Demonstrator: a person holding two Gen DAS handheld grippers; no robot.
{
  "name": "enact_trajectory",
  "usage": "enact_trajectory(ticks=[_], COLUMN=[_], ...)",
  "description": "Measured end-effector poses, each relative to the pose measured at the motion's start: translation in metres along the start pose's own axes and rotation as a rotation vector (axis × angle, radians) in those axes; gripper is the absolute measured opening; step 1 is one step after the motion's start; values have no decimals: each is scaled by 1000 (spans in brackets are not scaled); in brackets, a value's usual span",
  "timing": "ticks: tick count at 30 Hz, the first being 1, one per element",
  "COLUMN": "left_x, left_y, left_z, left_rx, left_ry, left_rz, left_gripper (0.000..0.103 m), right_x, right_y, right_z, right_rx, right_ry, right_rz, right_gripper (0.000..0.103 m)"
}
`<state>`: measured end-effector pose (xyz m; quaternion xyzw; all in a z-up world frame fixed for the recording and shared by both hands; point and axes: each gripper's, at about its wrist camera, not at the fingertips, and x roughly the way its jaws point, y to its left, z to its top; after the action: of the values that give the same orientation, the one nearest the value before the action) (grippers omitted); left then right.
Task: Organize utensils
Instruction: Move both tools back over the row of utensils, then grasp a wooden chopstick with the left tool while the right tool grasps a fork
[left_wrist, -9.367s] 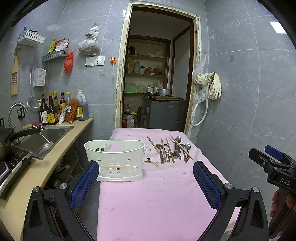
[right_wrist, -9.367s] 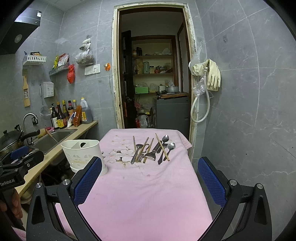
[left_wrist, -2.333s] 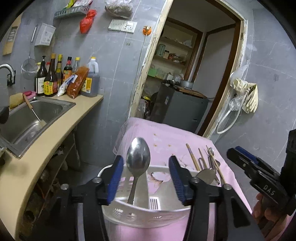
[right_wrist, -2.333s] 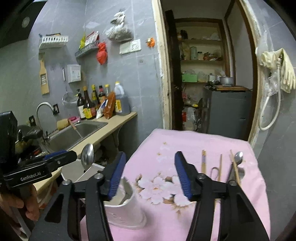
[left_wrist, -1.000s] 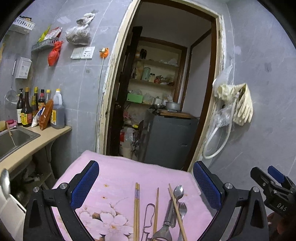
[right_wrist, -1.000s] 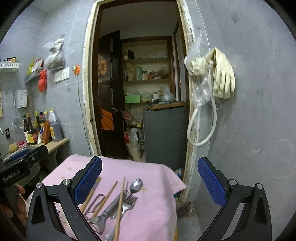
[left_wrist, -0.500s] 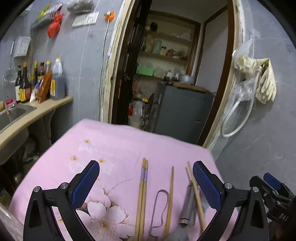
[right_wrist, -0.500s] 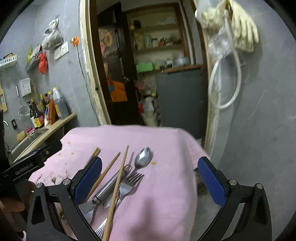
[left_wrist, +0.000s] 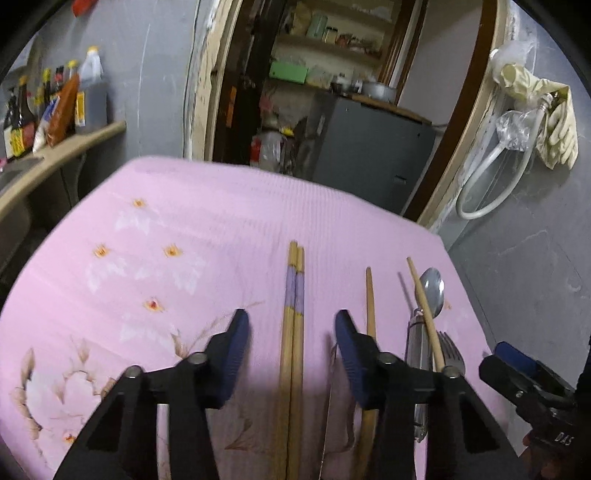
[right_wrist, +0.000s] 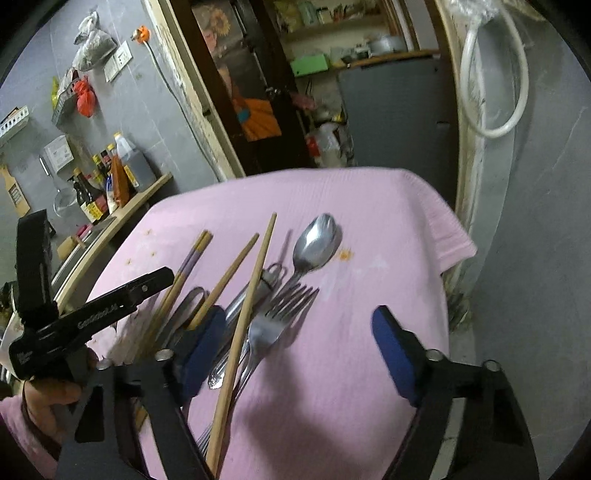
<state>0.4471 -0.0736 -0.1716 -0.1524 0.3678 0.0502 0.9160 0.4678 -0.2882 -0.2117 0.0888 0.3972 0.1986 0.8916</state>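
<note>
A pair of wooden chopsticks with purple bands (left_wrist: 293, 325) lies on the pink cloth (left_wrist: 177, 229). My left gripper (left_wrist: 291, 332) is open, its jaws astride this pair, low over the cloth. To the right lie single chopsticks (left_wrist: 370, 306), a spoon (left_wrist: 432, 291) and a fork (left_wrist: 450, 354). My right gripper (right_wrist: 295, 336) is open over the forks (right_wrist: 280, 314), with a spoon (right_wrist: 316, 242) and a long chopstick (right_wrist: 247, 310) beside them. The left gripper's body (right_wrist: 92, 317) shows at the left of the right wrist view. The utensil basket is out of view.
The table's far edge drops toward a doorway with a grey cabinet (left_wrist: 369, 147). A counter with bottles (left_wrist: 55, 107) runs along the left. A hose and rubber gloves (left_wrist: 546, 122) hang on the right wall. The right gripper's body (left_wrist: 532, 387) shows at the lower right of the left wrist view.
Both grippers have dropped lower and closer to the utensils. The left jaws have narrowed around the banded chopstick pair. The right gripper has moved over the forks.
</note>
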Motion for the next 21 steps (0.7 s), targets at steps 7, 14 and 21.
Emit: enact_trajectory(ticks=[7, 14, 21], left_x=[10, 17, 32], left_y=[11, 14, 3], left_z=[-2, 5, 23], left_rx=[-46, -37, 71], left_ry=[49, 86, 156], left_rz=[-26, -41, 0], left_gripper=[15, 11, 9], right_x=[14, 25, 35], right_y=[-1, 3, 6], right_z=[-8, -4, 3], right_rx=[25, 32, 40], right_ry=[60, 80, 100], right_rz=[48, 110, 129], right_gripper=[38, 29, 24])
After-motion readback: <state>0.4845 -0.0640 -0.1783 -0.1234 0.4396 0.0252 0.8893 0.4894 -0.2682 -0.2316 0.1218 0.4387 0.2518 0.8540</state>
